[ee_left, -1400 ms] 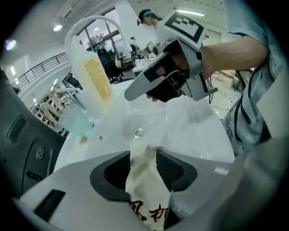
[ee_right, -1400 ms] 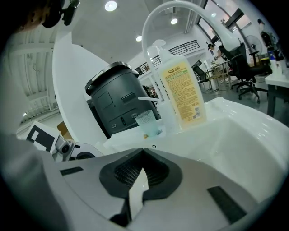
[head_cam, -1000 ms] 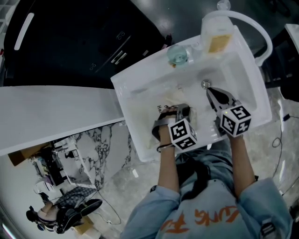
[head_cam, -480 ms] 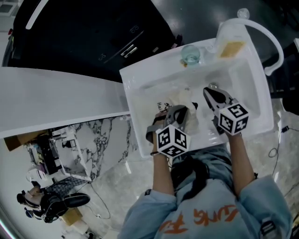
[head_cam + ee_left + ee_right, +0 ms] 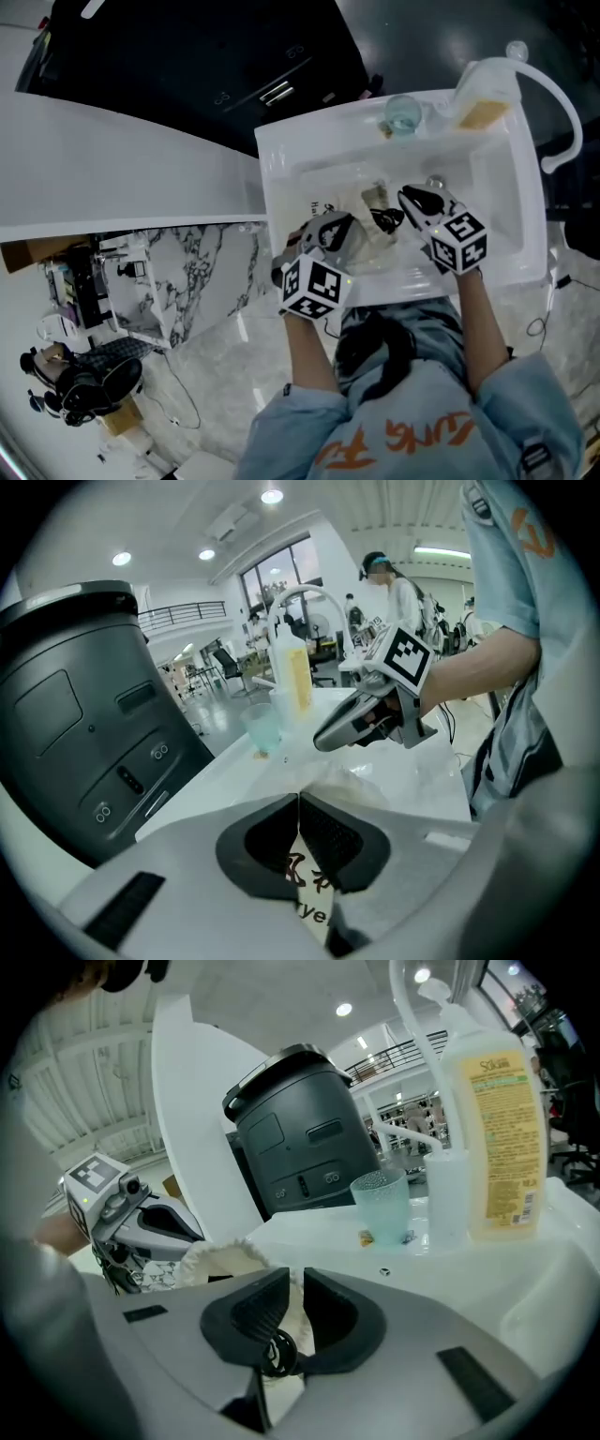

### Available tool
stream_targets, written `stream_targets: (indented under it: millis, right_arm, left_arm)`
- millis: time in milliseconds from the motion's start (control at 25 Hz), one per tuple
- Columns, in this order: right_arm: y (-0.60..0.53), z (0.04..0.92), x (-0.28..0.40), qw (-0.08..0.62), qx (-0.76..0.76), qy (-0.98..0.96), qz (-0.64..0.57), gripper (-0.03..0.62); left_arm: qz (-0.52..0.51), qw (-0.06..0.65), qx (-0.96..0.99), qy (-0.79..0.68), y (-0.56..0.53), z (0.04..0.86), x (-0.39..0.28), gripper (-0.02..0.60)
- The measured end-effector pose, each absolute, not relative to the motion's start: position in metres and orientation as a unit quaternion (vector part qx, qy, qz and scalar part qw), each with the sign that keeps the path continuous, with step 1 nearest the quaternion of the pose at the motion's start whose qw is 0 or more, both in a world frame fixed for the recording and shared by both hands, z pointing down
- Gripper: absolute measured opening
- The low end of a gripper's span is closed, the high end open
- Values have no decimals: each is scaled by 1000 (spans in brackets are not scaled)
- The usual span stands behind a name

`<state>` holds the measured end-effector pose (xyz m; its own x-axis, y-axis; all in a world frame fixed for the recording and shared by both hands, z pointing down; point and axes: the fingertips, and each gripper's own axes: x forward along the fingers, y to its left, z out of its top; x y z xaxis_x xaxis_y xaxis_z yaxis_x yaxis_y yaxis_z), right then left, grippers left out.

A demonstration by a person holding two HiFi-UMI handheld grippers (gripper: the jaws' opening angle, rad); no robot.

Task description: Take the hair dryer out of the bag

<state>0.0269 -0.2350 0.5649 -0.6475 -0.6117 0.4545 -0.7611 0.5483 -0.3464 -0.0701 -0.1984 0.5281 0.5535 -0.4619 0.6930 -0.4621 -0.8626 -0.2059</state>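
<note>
Head view showed the cream bag (image 5: 364,242) lying in the white sink (image 5: 277,187), toward its front edge. The left gripper (image 5: 299,810) was clamped tight on the bag's printed cloth. The right gripper (image 5: 294,1283) had just been easing its jaws slightly apart, with a looped black cord (image 5: 274,1352) and cloth between them. The hair dryer (image 5: 385,221) showed only a dark part at the bag's mouth, between the two grippers' tips.
</note>
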Motion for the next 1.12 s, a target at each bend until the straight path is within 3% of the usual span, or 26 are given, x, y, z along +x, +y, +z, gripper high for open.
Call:
stream_targets:
  millis: [200,320,600,800,1120]
  right_arm:
    - [-222,573,-9,219,309,-895,235,89]
    - [-213,585,-29,264,253,-906,214,167]
    - [-193,616,-67,383,105,-908,135,238]
    - [-180,641,-83,451,28,-889,74,250]
    - [-174,663,-100,499,-7,-865,60,272]
  left_arm:
    - [365,32,892,-264,-189,521,-82,6]
    - [353,46,896,-265,-186,519,-87,6]
    - [335,66,898,-279,-171,525,-100,7]
    - [321,85,897,-291,-160,529,-110,8]
    - [294,94,903,-299,-157,529,-111,8]
